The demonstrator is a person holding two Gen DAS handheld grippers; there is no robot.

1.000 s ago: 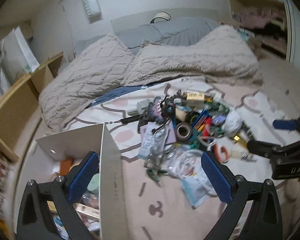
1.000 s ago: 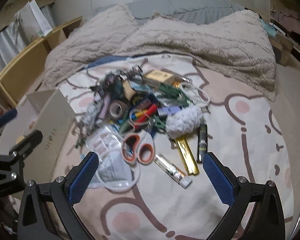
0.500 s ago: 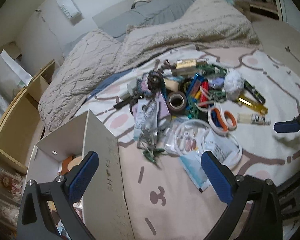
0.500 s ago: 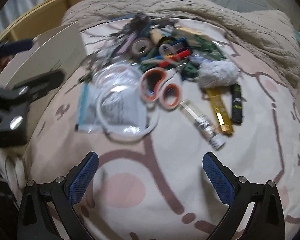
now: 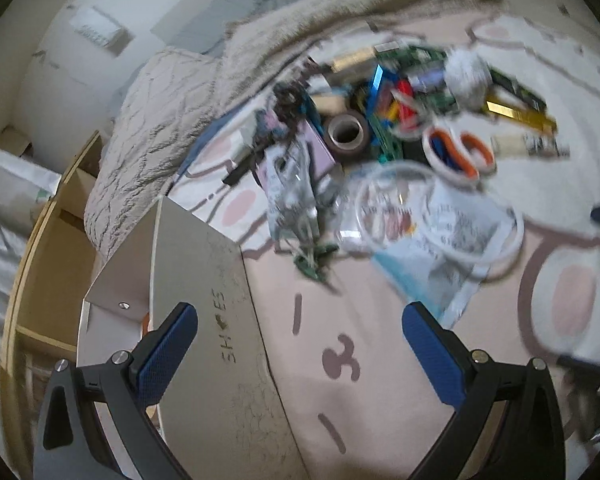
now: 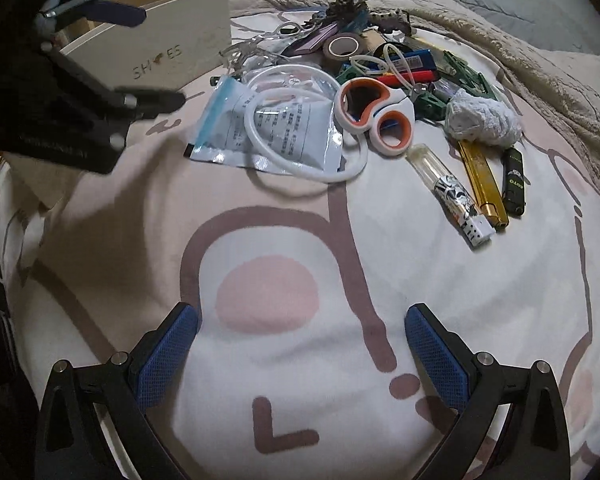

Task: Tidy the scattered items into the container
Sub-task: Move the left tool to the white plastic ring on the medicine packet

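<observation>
Both hand-held grippers gape wide, empty; white cardboard shoebox (image 6: 172, 56) printed "SHOES" beside jumbled clutter (image 6: 380, 80)

wrist views, sharing clutter (image 6: 380, 80), left perhaps blurred

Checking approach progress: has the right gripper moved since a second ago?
Yes. The right gripper has come lower over the patterned bedsheet, nearing the orange-handled scissors.

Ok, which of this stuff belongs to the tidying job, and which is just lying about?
Job:
shoe box
scissors
tape roll
gold lighter
plastic pouch
white ring

Lying about:
beige blanket
wooden shelf
</observation>
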